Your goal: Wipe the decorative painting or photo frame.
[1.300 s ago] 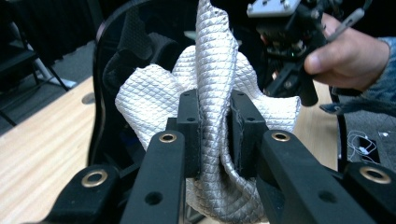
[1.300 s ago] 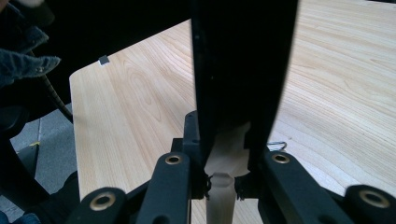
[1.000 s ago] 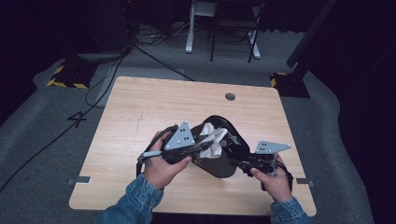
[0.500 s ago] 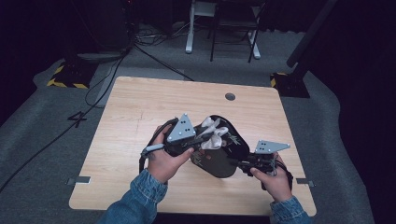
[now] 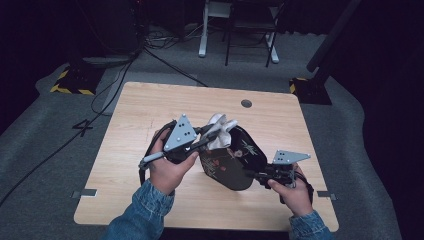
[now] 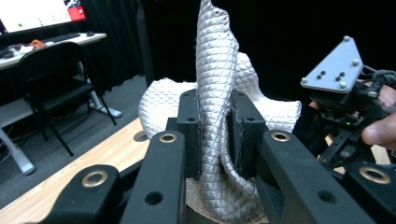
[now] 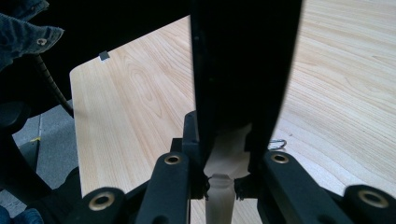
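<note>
Since a second ago, left hand-held gripper is lifting the grey quilted cloth higher and further out of the black bag; right one is barely moving. Left hand-held gripper jaws are clamped on a fold of the cloth, holding it up above the wooden surface. Right hand-held gripper is clamped on the bag's edge, pinning it in place on its side. Progress looks partial: cloth is mostly showing, its lower end still sitting in the bag opening. Left to do: pull it clear.
</note>
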### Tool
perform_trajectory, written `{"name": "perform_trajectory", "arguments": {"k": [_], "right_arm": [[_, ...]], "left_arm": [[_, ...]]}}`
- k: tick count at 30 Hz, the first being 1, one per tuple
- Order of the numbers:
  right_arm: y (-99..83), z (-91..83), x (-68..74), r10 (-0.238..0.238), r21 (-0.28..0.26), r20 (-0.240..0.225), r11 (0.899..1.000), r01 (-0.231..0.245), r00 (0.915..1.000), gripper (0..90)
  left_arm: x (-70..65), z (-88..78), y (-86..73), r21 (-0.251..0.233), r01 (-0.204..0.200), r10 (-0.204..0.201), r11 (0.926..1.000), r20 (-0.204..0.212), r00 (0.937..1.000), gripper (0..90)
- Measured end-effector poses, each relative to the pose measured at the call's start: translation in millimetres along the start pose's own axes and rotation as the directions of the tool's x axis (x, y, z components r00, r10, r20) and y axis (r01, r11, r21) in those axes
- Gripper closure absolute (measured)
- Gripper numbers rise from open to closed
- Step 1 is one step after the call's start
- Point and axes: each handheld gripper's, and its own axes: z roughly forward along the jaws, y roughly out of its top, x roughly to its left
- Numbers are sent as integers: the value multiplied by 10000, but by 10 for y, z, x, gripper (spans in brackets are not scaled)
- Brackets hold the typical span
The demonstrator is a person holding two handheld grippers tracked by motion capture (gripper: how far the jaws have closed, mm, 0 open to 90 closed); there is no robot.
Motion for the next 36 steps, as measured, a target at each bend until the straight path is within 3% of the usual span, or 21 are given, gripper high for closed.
{"name": "perform_trajectory", "arguments": {"k": [5,17,26,32,36], "right_arm": [[-1,-1,1,-17,5,0,10000,17,10000,786],[-1,2,11,-121,29,-29,9999,121,9999,786],[0,5,12,-115,46,-89,9999,116,9999,786],[-2,3,12,-90,59,-77,9999,91,9999,786],[-3,3,11,-88,58,-77,9999,88,9999,786]], "left_arm": [[-7,117,-22,315,-51,51,9995,6,10000,770],[-118,351,-107,1012,-341,273,9943,677,9973,768],[-164,457,-132,1135,-336,233,9930,909,9956,764],[-244,532,-129,1316,-586,417,9896,1278,9909,764],[-242,529,-135,1278,-607,454,9899,1193,9918,764]]}}
